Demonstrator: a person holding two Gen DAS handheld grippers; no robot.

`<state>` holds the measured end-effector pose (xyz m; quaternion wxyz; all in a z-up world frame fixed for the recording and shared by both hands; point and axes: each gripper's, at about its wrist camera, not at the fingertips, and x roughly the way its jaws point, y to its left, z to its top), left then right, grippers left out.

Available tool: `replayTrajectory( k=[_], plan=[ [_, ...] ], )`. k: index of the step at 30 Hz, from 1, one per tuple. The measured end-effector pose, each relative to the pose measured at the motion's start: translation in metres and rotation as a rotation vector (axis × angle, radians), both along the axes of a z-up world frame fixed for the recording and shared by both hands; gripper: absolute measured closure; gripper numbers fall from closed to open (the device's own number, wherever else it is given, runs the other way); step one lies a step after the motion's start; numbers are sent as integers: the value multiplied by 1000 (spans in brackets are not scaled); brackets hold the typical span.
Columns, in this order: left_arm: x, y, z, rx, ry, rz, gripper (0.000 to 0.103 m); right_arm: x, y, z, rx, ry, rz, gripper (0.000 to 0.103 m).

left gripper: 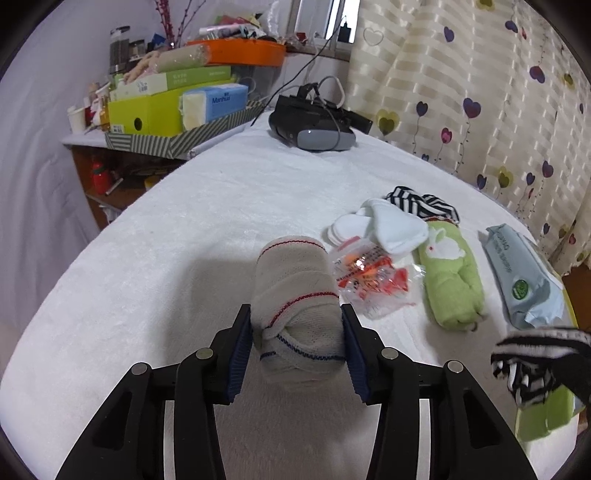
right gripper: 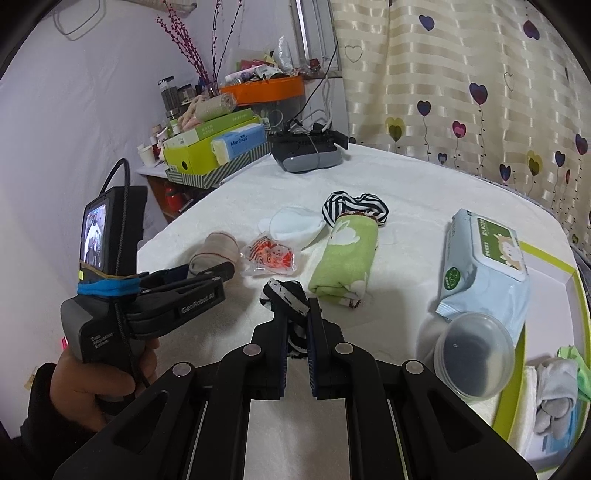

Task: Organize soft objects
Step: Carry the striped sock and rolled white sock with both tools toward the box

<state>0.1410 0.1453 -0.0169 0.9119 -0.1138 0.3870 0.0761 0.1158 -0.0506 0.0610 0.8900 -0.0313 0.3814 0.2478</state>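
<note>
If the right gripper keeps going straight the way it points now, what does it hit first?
Probably bare white bedcover. The right gripper is shut on a striped sock, and beyond it lies a gap between the orange snack packet and the green rabbit towel. Depth is hard to judge, so either could be clipped.

A white plush cover (left gripper: 221, 206) spreads over the work surface. Behind it hangs a cream striped curtain (left gripper: 461, 74) printed with hearts, beside a window (left gripper: 325, 18). At left, a pale wall (right gripper: 74, 92) backs a cluttered side table (left gripper: 122, 155) of boxes.
</note>
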Motion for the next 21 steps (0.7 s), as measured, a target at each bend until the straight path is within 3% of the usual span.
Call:
replayTrajectory(
  k=[12,21],
  plan=[
    [-68,-20,37,3,-91,4,58,-30,-23,23,62,-57,8,94],
    [-96,-44,53,5,-123,-35,58,-61,-47,43,88,-114,-13,94]
  ],
)
